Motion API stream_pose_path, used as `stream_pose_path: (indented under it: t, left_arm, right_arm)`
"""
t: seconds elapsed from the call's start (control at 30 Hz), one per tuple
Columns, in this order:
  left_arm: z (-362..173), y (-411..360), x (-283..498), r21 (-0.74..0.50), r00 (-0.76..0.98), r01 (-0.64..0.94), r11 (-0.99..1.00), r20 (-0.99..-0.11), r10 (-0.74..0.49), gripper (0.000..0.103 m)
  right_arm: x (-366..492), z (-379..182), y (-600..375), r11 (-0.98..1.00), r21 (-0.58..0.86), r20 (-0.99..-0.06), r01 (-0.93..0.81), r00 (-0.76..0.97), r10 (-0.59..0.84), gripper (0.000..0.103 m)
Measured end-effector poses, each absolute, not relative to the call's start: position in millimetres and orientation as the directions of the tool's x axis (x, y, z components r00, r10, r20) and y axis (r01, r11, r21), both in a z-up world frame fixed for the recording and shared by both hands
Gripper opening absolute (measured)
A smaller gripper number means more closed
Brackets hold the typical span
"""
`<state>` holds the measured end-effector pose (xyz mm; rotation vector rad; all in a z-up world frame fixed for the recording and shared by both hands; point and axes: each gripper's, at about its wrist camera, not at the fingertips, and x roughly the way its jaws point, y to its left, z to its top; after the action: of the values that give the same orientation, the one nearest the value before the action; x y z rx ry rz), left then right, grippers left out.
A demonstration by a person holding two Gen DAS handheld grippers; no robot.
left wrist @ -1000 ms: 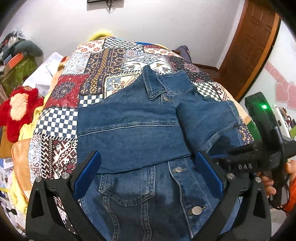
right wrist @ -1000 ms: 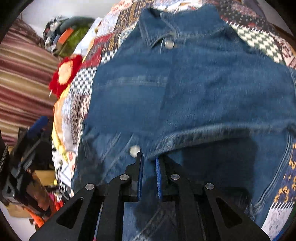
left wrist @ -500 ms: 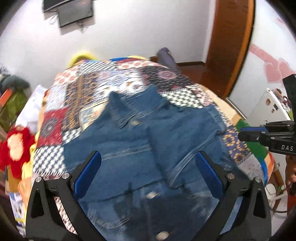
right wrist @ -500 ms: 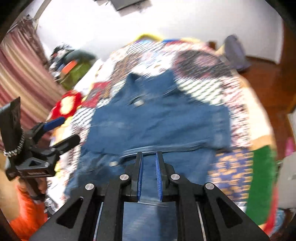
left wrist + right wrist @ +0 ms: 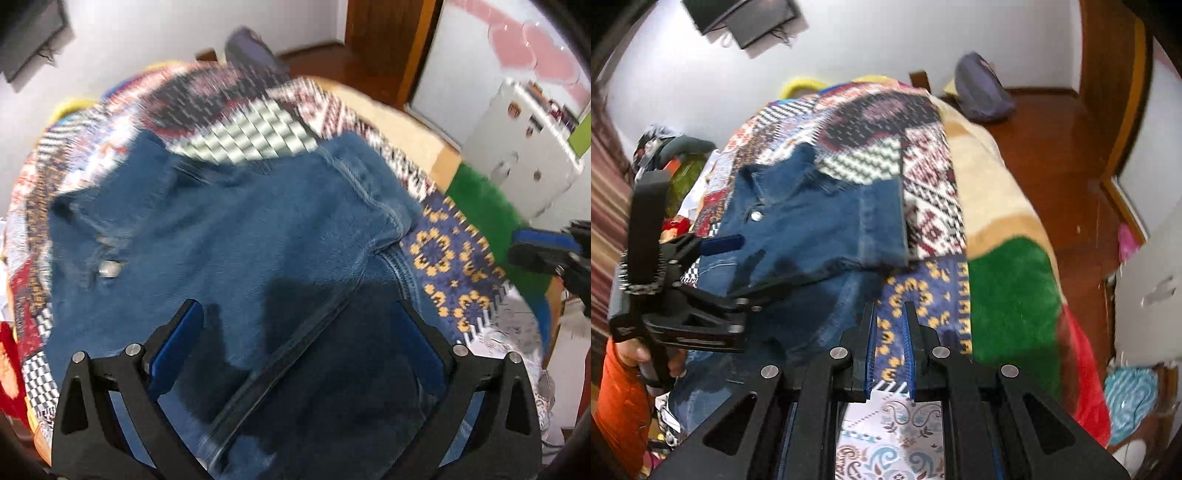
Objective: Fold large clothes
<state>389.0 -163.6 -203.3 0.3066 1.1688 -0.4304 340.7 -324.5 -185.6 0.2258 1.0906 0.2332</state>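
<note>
two grippers in view, neither one holding cloth. left gripper (image 5: 299, 332) hangs low over the near half of the denim jacket (image 5: 229, 236), jaws spread wide, nothing between the blue pads. right gripper (image 5: 889, 332) sits off the jacket's right edge, above the patchwork quilt (image 5: 923, 206), jaws drawn nearly together with only a thin gap showing quilt through it; it grips nothing.

jacket lies on the quilt across the bed, collar (image 5: 764, 184) at the far end, hem nearest the operator. a sleeve (image 5: 849, 229) is folded across the chest, its cuff edge running toward the right side (motion blur hides the finer seams).

judgement on handling: denim looks heavy and fairly stiff for cloth, not slippery, not fragile; it should hold a crease but drag on the quilt. metal button (image 5: 109, 271) near the collar is best avoided. best holds appear to be the hem corners or side seams, both layers pinched together, one per gripper.

beyond the bed: wooden door (image 5: 1108, 92), white wall.
</note>
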Motion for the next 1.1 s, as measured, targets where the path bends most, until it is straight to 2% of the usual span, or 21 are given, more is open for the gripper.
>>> stream_pose_path:
  t: [0.07,0.23,0.3,0.37,0.47,0.6,0.63,0.67,0.87,0.97,1.1]
  left_arm:
    - [-217.7,-171.7,395.8,0.0,0.293,0.485,0.875,-0.942,-0.162,0.091]
    - [-228.9,-182.5,400.5,0.018,0.296,0.526,0.851,-0.941,-0.163,0.086]
    - [-225.6,-180.3,399.6,0.02,0.317,0.535,0.844,-0.931,-0.179,0.068]
    - [-222.2,-176.2,401.2,0.039,0.34,0.533,0.845,-0.925,-0.172,0.042]
    - [-210.8,-154.5,404.9,0.012,0.356,0.501,0.865,-0.914,-0.193,0.018]
    - [-182.4,-102.1,406.2,-0.057,0.423,0.388,0.92,-0.876,-0.233,0.016]
    - [-172.8,-85.1,404.2,-0.066,0.45,0.356,0.932,-0.862,-0.232,0.012]
    - [-164.6,-69.4,401.8,-0.065,0.473,0.327,0.943,-0.852,-0.223,0.009]
    - [-127.7,29.6,378.4,-0.049,0.584,0.154,0.987,-0.801,-0.131,0.009]
    - [-130.7,73.3,364.0,-0.066,0.568,0.074,0.995,-0.817,-0.097,0.009]
    - [-142.1,93.3,349.5,-0.029,0.527,0.068,0.997,-0.848,-0.061,0.01]
  right_arm:
    - [341.7,-199.1,-328.0,0.943,0.328,-0.851,-0.057,0.415,0.321,0.009]
    - [347.9,-228.7,-320.2,0.924,0.38,-0.864,-0.033,0.342,0.368,0.009]
    - [349.9,-235.0,-311.5,0.919,0.391,-0.866,-0.039,0.322,0.382,0.009]
    - [351.9,-236.9,-301.6,0.915,0.398,-0.864,-0.062,0.309,0.397,0.009]
    - [355.5,-234.3,-287.2,0.916,0.391,-0.865,-0.094,0.303,0.4,0.009]
    - [360.7,-227.4,-273.0,0.908,0.403,-0.857,-0.113,0.301,0.418,0.009]
    - [361.8,-224.8,-268.4,0.906,0.404,-0.854,-0.123,0.304,0.422,0.009]
    - [363.8,-221.5,-260.8,0.905,0.4,-0.849,-0.144,0.313,0.425,0.009]
    - [376.0,-219.0,-229.2,0.926,0.311,-0.879,-0.215,0.306,0.366,0.009]
    - [384.3,-217.0,-224.8,0.931,0.293,-0.888,-0.217,0.301,0.349,0.009]
    - [388.3,-219.5,-223.1,0.945,0.253,-0.903,-0.206,0.299,0.307,0.009]
